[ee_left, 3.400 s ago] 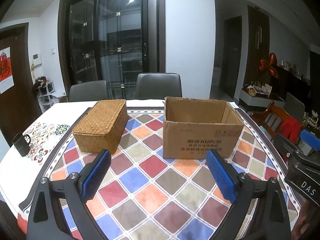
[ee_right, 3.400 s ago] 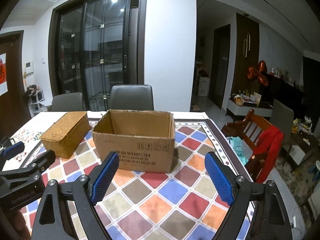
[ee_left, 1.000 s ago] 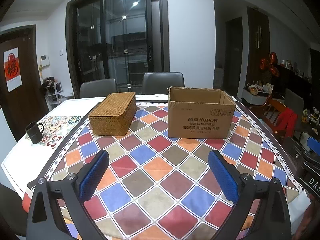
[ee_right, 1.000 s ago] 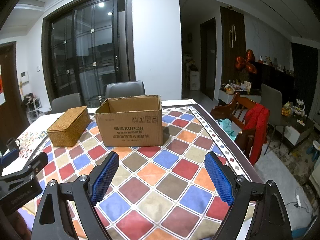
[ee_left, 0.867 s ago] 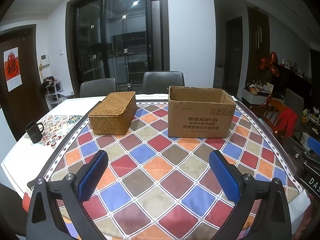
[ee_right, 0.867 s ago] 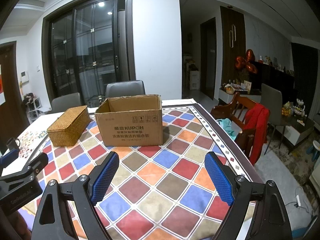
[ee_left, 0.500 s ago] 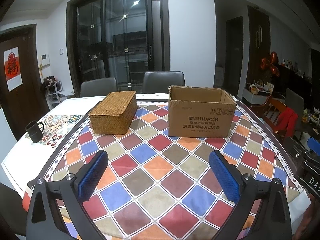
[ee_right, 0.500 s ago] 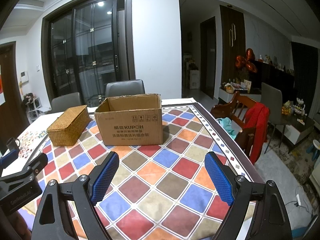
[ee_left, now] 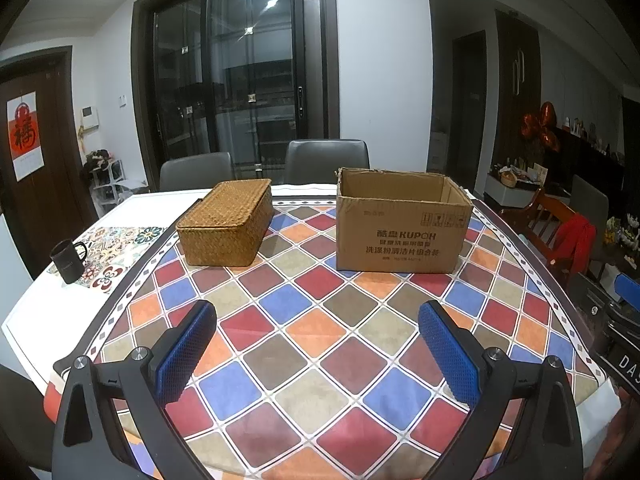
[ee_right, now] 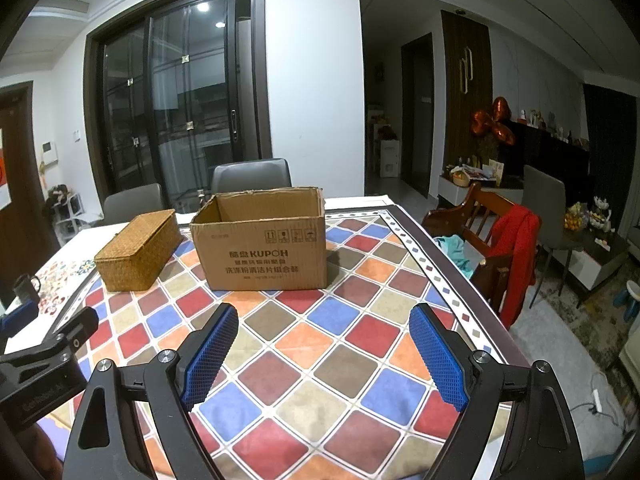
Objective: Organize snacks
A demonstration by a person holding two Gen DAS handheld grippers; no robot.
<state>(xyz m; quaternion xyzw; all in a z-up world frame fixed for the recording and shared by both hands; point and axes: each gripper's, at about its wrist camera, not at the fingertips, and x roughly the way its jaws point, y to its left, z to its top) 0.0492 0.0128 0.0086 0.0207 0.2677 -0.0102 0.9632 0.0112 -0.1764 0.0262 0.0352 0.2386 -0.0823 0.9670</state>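
The left gripper [ee_left: 318,316] is seen at the bottom of the left wrist view with its 2 blue pads spread wide and nothing held between them. The right gripper [ee_right: 324,316] is likewise spread wide and empty at the bottom of the right wrist view.

No snacks are visible anywhere; whether any lie inside the cardboard box [ee_left: 400,226] cannot be told, since its interior is hidden by the near wall. A blind reach over that wall is judged the main risk: the light, open-topped box could be pushed or tipped on the checkered tablecloth [ee_left: 320,336] if a finger catches the rim. The lid of the woven basket [ee_left: 226,222] appears closed, so it could slip when pinched by 1 gripper alone.

In the left wrist view the box stands at centre right, well apart from the pads, with the basket at centre left, near it but not touching. A dark mug [ee_left: 68,256] sits at the far left edge.
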